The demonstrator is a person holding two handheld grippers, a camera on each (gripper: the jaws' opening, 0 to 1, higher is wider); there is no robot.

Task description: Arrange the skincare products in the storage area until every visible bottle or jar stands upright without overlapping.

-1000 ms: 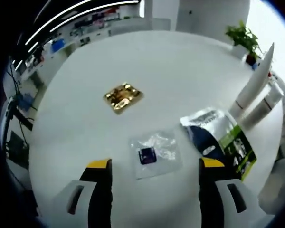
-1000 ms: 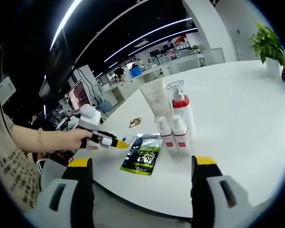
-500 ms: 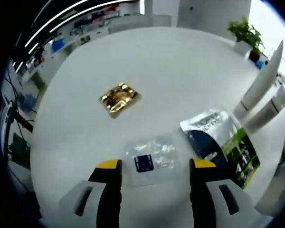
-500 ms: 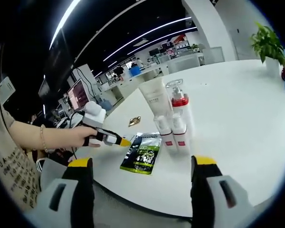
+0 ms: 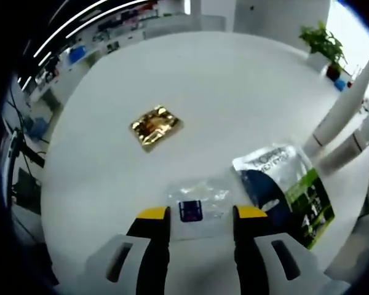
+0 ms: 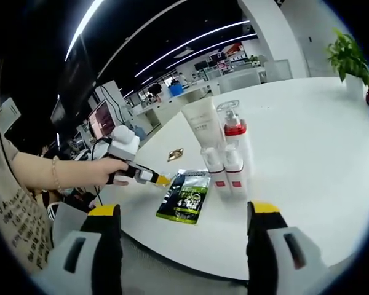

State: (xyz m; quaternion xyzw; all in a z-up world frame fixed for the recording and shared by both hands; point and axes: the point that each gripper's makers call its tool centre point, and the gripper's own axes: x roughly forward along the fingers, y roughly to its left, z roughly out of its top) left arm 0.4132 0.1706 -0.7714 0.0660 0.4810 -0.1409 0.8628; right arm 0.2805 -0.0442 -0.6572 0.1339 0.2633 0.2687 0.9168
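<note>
A clear sachet [image 5: 195, 208] with a dark purple square lies flat on the white round table [image 5: 234, 86]. My left gripper [image 5: 203, 215] hangs right over it, its yellow-tipped jaws partly narrowed on either side of the sachet's near end, still open. In the right gripper view a hand holds that left gripper [image 6: 162, 180] beside a green-and-black pouch [image 6: 187, 195]. Behind the pouch stand a white tube [image 6: 203, 126], a red-collared pump bottle [image 6: 234, 132] and two small red-banded bottles [image 6: 216, 173]. My right gripper [image 6: 184, 212] stays open off the table's edge, holding nothing.
A gold foil packet [image 5: 155, 125] lies further in on the table. The green pouch [image 5: 289, 190] sits to the right of the sachet, with white tubes [image 5: 343, 114] beyond it. A potted plant [image 6: 347, 58] stands at the far edge. Office desks and screens fill the background.
My left gripper has moved in over the clear sachet and its jaws have narrowed around it. The right gripper has barely moved.
</note>
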